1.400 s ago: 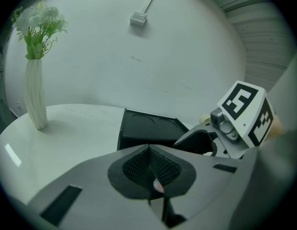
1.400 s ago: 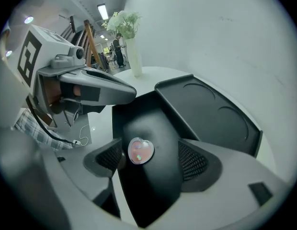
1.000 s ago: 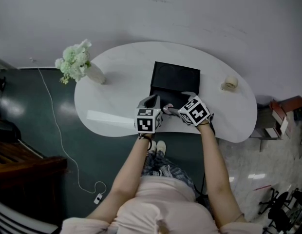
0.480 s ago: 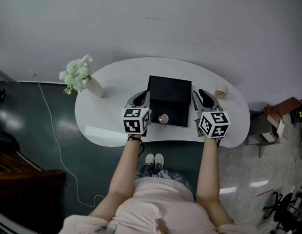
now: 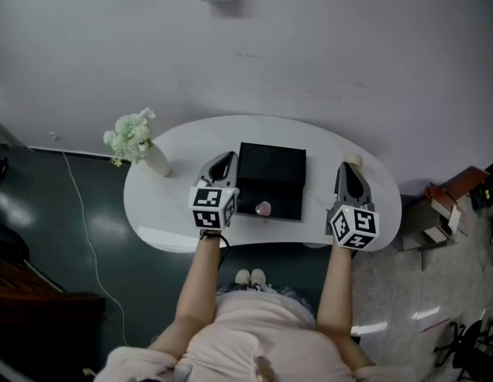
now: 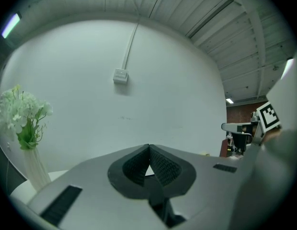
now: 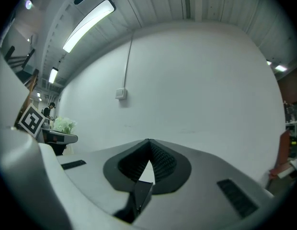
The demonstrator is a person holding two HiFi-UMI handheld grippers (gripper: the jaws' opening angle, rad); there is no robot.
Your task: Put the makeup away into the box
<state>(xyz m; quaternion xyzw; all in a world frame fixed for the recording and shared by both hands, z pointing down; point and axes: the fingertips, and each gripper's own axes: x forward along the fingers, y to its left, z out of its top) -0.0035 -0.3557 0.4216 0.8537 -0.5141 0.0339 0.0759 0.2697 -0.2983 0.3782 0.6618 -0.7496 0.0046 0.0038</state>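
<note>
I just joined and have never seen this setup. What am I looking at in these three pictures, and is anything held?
No robot here: a person holds tongs in each hand, each bearing a cube with square markers. The overhead picture comes from a camera on the person's head, looking down at a white table. On it stand a black box, with a small pink round thing at its near edge, and a vase of flowers at the left. The other two pictures come from cameras riding on the tongs, looking along them toward a wall. The left tongs are shut and empty; the right tongs have just been closing and are shut too, nothing between them.
</note>
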